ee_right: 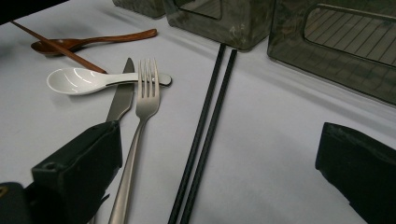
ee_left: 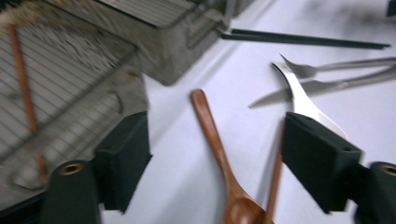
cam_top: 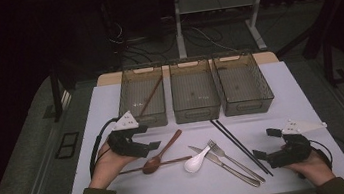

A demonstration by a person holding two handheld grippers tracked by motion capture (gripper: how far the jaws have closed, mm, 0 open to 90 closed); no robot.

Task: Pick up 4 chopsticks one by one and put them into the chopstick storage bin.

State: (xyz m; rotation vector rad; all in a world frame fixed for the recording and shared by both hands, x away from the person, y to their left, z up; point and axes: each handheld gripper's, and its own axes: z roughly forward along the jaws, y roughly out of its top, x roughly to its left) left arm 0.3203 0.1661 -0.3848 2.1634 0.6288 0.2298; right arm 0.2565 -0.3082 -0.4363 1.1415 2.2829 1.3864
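Brown wood marks the target: the wooden spoon [ee_left: 219,154] lies at lower centre of the left gripper view, between the spread, empty jaws of the left gripper [ee_left: 217,161], with a wooden chopstick [ee_left: 275,177] crossing close beside its bowl. To pinch cleanly, centre the jaws on the handle alone, clear of that stick, and lower until both pads flank it. The right gripper [ee_right: 219,172], also spread and empty, rests at the high view's lower right, near the black chopsticks [ee_right: 205,126].
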